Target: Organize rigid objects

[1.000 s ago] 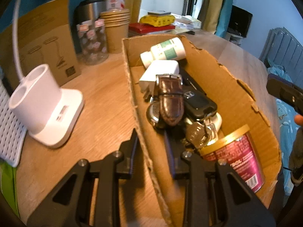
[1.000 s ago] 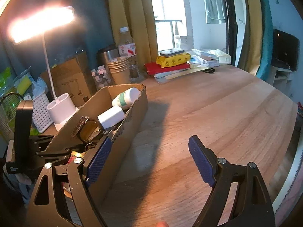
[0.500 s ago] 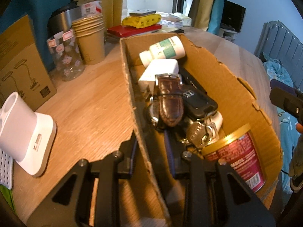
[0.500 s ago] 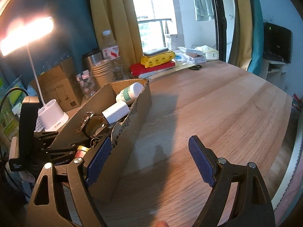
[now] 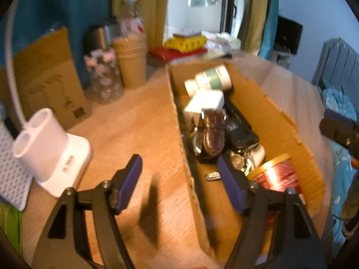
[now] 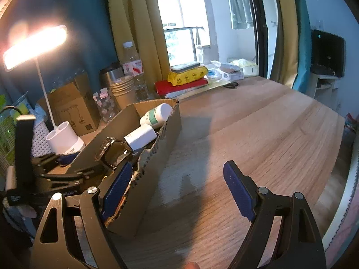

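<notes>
A long cardboard box (image 5: 269, 112) lies on the wooden table. It holds a white bottle with a green label (image 5: 211, 79), a white charger block (image 5: 206, 102), a brown-strapped watch (image 5: 212, 132), a black car key (image 5: 240, 132), a bunch of keys (image 5: 242, 163) and a red tin with a gold lid (image 5: 278, 174). My left gripper (image 5: 181, 186) straddles the box's left wall. Its jaws are opening and the pads stand clear of the cardboard. My right gripper (image 6: 177, 190) is open over bare table beside the box (image 6: 161, 148), holding nothing.
Left of the box stand a white lamp base (image 5: 49, 148), a brown carton (image 5: 49, 83), a patterned jar (image 5: 103, 76) and stacked paper cups (image 5: 131, 60). Red and yellow packets (image 6: 186, 78) lie at the back. Bare wood (image 6: 258, 123) spreads right to the table edge.
My left gripper's jaws, which were shut on the box's left wall, have sprung apart, and that hand has lifted and drawn back slightly. The right gripper has stayed put, still open.
</notes>
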Demonstrator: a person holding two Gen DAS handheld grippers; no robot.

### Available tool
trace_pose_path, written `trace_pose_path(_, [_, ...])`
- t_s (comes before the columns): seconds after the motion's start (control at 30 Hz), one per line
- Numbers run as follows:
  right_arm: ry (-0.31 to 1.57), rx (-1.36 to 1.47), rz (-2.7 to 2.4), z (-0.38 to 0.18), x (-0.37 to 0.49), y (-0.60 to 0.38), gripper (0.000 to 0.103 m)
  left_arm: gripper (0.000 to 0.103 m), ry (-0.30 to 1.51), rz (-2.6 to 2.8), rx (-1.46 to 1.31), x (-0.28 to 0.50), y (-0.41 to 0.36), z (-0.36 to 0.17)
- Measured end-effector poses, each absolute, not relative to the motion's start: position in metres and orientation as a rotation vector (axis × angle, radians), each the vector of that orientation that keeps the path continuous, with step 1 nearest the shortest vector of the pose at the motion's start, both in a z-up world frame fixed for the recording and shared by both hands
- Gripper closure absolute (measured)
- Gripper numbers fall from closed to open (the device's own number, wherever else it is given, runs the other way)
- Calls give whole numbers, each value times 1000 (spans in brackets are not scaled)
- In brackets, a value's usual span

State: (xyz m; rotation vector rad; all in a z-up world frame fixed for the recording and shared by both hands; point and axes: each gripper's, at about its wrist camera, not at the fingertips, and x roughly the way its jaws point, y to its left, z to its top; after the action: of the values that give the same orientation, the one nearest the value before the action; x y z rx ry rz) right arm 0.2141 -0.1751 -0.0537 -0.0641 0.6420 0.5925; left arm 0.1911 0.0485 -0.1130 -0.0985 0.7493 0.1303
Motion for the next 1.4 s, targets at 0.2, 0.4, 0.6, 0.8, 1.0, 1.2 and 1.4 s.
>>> trace_pose_path(0.2, [586,-93,571,-32,190,-174,17,22,665,141,-117,153,53,-79])
trace_pose_path(0.4, [554,-100,554,-12,164,-177,17,22,611,123,-132,117,48,-51])
trace_pose_path(0.6, [487,-90,522,9,126,-190,17,22,543,128,-148,83,43,-21])
trace_pose_path(0.8, [452,-106,499,24,100,-195,17,22,506,95,-152,61,35,-2])
trace_pose_path(1.0, [423,-113,494,38,86,-196,17,22,473,71,-142,46,25,15])
trace_pose_path(1.2, [375,-109,488,57,68,-201,17,22,413,63,-137,29,21,36])
trace_pose_path(1.4, [331,-114,482,77,52,-201,17,22,373,66,-129,17,21,52])
